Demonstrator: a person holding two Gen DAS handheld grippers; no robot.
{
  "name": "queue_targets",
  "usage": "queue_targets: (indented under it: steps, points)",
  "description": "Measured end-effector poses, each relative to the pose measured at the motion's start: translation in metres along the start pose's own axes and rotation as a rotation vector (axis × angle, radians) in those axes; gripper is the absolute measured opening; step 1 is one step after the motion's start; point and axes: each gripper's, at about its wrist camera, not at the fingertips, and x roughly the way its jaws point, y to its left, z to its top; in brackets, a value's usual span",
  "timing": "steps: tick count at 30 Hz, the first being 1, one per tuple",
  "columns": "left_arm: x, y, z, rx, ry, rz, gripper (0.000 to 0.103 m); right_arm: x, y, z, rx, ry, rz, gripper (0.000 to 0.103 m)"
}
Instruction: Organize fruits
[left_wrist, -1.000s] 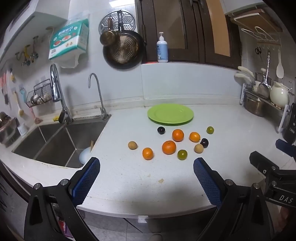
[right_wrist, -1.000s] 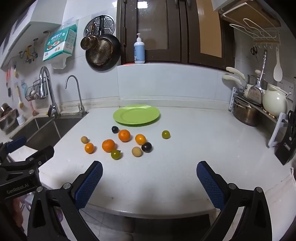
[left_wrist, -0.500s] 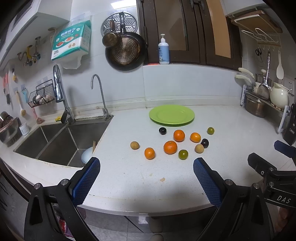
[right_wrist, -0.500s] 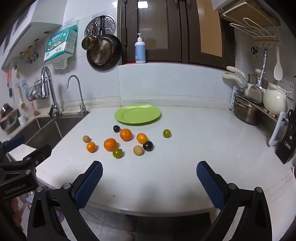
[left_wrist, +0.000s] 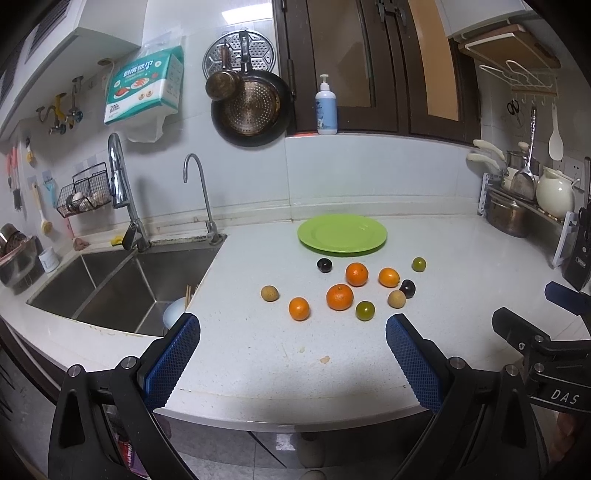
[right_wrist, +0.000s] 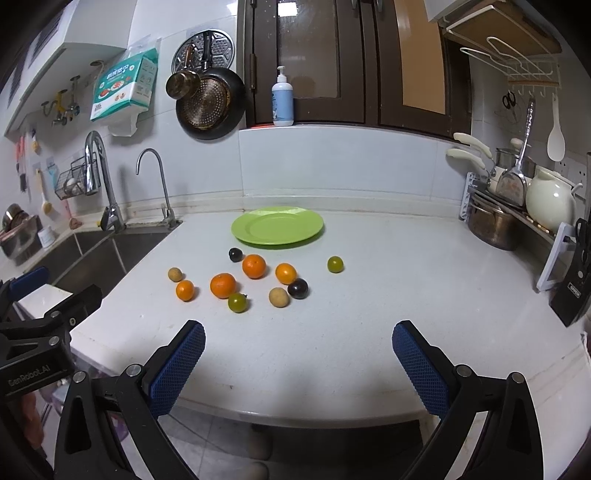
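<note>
A bare green plate (left_wrist: 342, 234) (right_wrist: 277, 230) lies at the back of the white counter. In front of it are scattered several small fruits: oranges (left_wrist: 339, 297) (right_wrist: 222, 285), two dark plums (left_wrist: 324, 264) (right_wrist: 297, 288), green ones (left_wrist: 365, 310) (right_wrist: 335, 264) and tan ones (left_wrist: 269, 293) (right_wrist: 278, 297). My left gripper (left_wrist: 291, 341) hangs open near the counter's front edge, well short of the fruit. My right gripper (right_wrist: 298, 350) is open too, over the front edge, nothing between its fingers. Each gripper shows at the side of the other's view.
A steel sink (left_wrist: 122, 284) with two taps lies left of the fruit. A pot (right_wrist: 493, 225), a white jug (right_wrist: 550, 203) and a knife block (right_wrist: 570, 295) line the right wall. Pans hang on the back wall.
Both views have drifted slightly; the fruit and plate sit a little further right and lower in frame. Nothing on the counter has moved, and both grippers stay open.
</note>
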Motion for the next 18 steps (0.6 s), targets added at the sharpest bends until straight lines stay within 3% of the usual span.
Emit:
queue_targets:
  steps: [18]
  points:
    - [-0.0017,0.0042,0.0007,0.006,0.001,-0.003,0.103,-0.003,0.0037,0.0,-0.006,0.002,0.003,0.102]
